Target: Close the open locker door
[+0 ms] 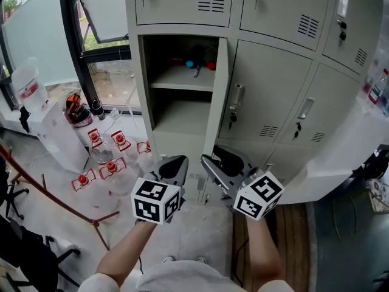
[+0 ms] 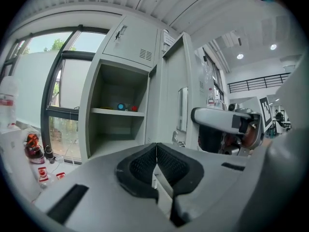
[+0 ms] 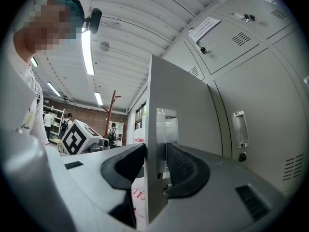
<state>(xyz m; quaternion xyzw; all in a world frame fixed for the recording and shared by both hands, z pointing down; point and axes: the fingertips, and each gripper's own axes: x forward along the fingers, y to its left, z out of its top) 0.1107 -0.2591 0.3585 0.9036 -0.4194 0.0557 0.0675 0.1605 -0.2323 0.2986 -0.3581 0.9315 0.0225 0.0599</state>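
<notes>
Clamping the open locker door (image 1: 217,96) by its free edge with the right gripper (image 1: 214,158), low on the panel. Showing, in the right gripper view, the thin grey locker door (image 3: 178,110) standing upright between the two dark pads of the right gripper (image 3: 155,153), one pad pressing on each face of the metal. Hanging edge-on toward the person, at the right side of its compartment (image 1: 182,111). Opening just left of the held edge and above the right gripper, that compartment, and carrying on its one shelf (image 1: 182,79) a few small blue and red items (image 1: 199,64), too small to identify. Hovering just beside the right gripper, on its left and apart from the door, the left gripper (image 1: 175,166). Meeting in a closed seam in the left gripper view, the pads of the left gripper (image 2: 156,151), clenched on nothing. Riding on the near end of each gripper, closest to the person, a black-and-white marker cube (image 1: 157,199). Stretching to the right of the right gripper and above it, closed lockers (image 1: 267,96) in the same pale grey. Lying on the floor well left of the left gripper, clear bottles (image 1: 106,160) with red caps. Standing beyond them a white water dispenser (image 1: 51,132), under a dark-framed window (image 1: 103,17).
</notes>
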